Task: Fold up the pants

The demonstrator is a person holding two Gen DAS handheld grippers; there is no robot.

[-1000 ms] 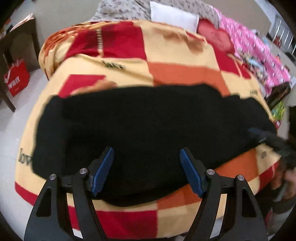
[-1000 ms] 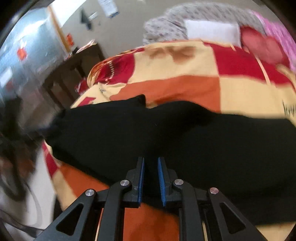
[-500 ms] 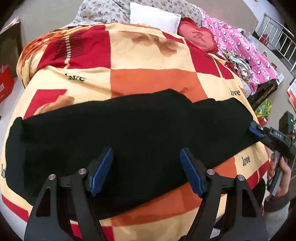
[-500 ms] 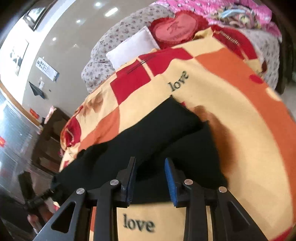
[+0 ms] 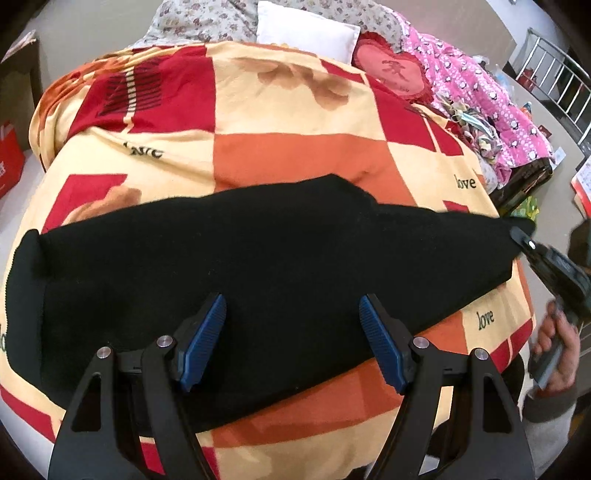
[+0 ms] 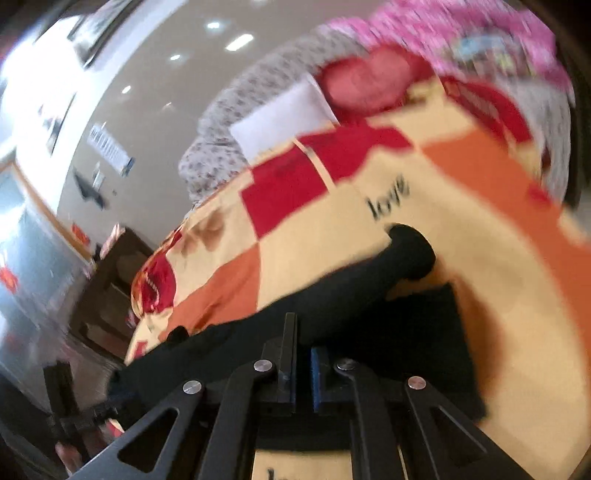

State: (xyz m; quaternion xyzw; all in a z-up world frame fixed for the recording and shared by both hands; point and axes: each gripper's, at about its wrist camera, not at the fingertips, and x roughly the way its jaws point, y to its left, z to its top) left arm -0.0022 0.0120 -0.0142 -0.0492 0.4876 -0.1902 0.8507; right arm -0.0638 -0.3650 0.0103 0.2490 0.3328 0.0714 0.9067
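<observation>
Open checkered red-orange-cream blanket (image 5: 280,110) lies beyond the long black pants (image 5: 258,266); white pillow (image 5: 306,29) and red heart cushion (image 5: 391,70) crowd the far end.

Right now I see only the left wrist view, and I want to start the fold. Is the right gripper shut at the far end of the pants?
Observer: Yes. In the right wrist view the right gripper's jaws are shut, with the black pants right at its tips. I cannot tell whether cloth is pinched.
Operator: Is that end lying flat?
Observer: No. Beyond the fingers the cloth bunches into a rolled hump on the blanket.
Operator: Is that picture sharp enough to trust?
Observer: Only partly. It is smeared by motion blur, most of all toward its edges.
</observation>
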